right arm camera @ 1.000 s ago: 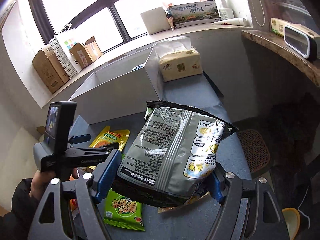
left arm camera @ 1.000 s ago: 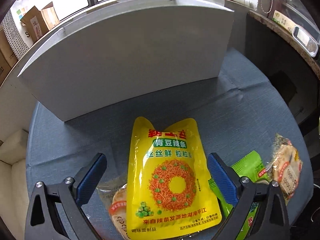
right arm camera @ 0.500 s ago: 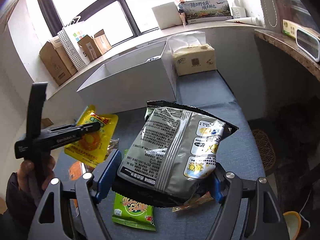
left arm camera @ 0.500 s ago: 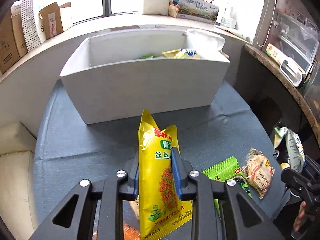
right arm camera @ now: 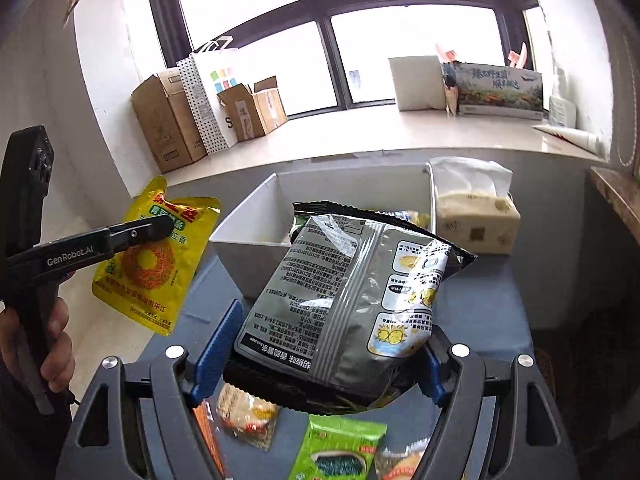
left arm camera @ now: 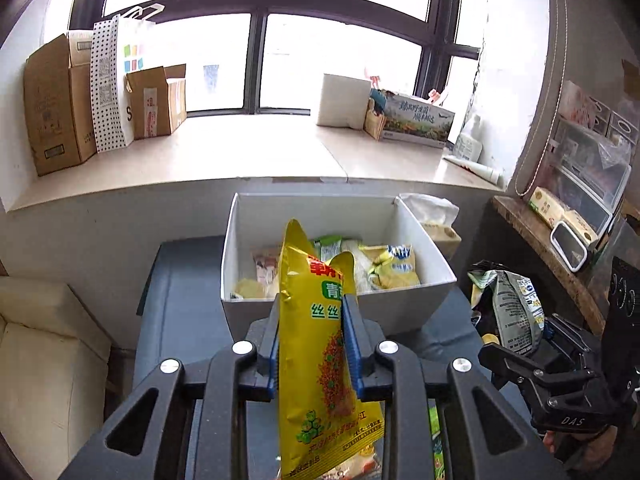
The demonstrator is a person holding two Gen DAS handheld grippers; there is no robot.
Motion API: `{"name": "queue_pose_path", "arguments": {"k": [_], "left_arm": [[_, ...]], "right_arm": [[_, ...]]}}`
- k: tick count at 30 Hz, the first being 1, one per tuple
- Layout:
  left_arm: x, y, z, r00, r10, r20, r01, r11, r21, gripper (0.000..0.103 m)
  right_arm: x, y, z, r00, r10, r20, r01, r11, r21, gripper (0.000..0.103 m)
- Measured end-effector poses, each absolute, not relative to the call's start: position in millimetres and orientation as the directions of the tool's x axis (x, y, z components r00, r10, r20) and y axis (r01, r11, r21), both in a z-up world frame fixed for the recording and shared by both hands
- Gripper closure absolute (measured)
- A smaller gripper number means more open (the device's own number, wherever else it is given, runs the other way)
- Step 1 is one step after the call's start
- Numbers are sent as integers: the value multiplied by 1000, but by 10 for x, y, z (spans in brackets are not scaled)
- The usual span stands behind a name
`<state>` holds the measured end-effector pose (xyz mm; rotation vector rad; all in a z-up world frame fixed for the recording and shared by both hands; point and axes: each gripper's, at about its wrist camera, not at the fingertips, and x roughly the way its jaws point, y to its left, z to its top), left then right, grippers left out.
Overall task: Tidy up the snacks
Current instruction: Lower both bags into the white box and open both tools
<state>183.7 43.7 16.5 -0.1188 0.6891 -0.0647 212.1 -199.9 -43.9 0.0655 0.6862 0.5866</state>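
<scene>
Left gripper [left arm camera: 310, 344] is clamping the yellow pouch [left arm camera: 320, 352] upright; right gripper [right arm camera: 316, 364] is gripping the grey bag [right arm camera: 344, 300] — white bin [left arm camera: 436, 300] lying straight ahead, just beyond both.

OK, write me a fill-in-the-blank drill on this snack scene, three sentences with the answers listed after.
1. The left gripper has its jaws shut on a flat ____ snack pouch.
2. The right gripper holds a large grey foil crisp bag with its ____ side facing the camera.
3. The open white rectangular bin already holds several ____.

Missing words: yellow; back; snacks
</scene>
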Motion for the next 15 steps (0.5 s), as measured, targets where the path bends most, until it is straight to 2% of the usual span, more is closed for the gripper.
{"name": "queue_pose_path", "arguments": {"k": [8,15], "left_arm": [[2535,509,367,792,-50,-609,-1,997,-83,74],[3043,545,205,775,-26,-631,-22,997,-68,74]], "right_arm": [[2848,-1728,-168,614,548,-568,-518,823,234,22],[3430,-1476,-179,605,518,-605,-525,831,187,22]]}}
